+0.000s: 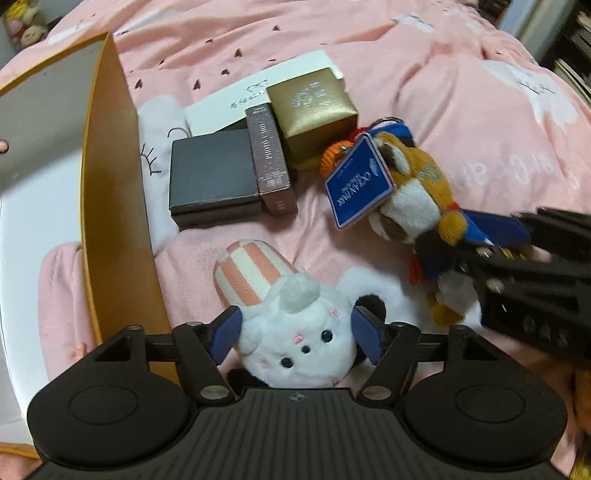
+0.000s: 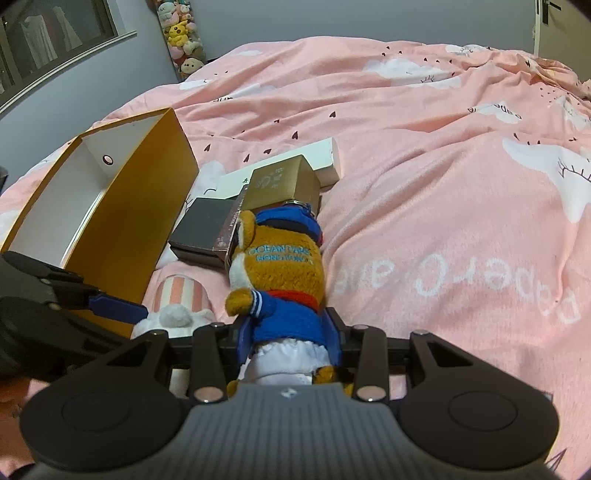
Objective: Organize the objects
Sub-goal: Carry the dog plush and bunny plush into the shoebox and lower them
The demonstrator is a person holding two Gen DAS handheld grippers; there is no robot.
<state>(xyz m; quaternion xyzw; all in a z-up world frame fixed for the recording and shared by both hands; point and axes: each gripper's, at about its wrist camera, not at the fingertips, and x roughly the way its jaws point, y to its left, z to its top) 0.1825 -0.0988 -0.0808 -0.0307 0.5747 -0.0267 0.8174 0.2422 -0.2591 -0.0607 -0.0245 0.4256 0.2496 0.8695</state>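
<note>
Pinching the brown plush (image 2: 280,266) for boxing, right gripper (image 2: 291,343) jaws clamp it; left gripper (image 1: 295,332) jaws spread around white plush (image 1: 299,332).

Pink duvet (image 2: 424,166) with white cloud, eyelash and small dark heart print covers the bed. Grey wall (image 2: 229,26) behind. Stacked plush toys (image 2: 181,37) stand in the far corner beside a dark window (image 2: 48,40).

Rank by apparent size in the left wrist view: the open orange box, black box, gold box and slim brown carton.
1. open orange box
2. black box
3. gold box, close to the black one and farther from the camera, so unsure
4. slim brown carton
</note>
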